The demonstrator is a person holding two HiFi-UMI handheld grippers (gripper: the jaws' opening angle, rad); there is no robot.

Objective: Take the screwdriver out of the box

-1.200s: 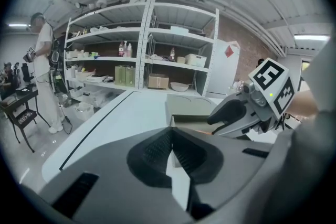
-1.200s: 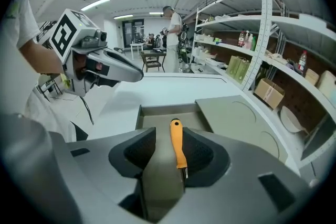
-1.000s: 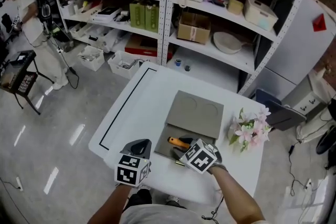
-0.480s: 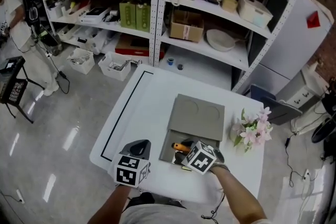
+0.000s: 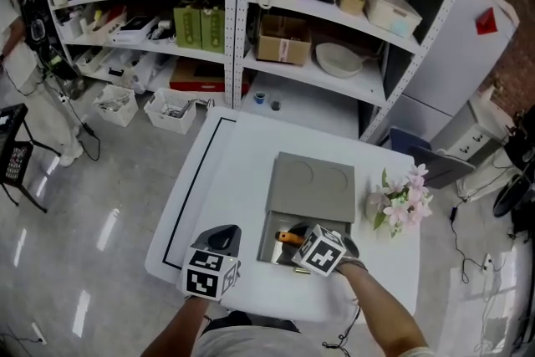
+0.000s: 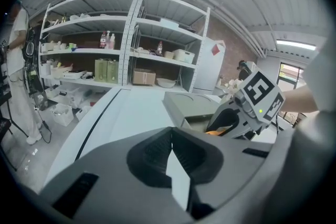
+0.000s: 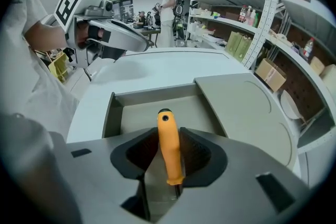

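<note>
A flat grey box lies on the white table, its lid slid back off the near compartment. In that compartment lies the screwdriver with an orange handle. My right gripper reaches steeply down into the compartment. In the right gripper view the screwdriver handle stands between the jaws of the right gripper, which are closing, with thin gaps still showing beside it. My left gripper hovers over the table left of the box with its jaws together, nothing between them.
A bunch of pink and white flowers stands right of the box. A black line runs along the table's left side. Loaded metal shelves stand behind the table, with bins on the floor. A person stands far off.
My right gripper has sunk deeper into the box, covering more of the orange handle. The left gripper has shifted slightly towards the box.
</note>
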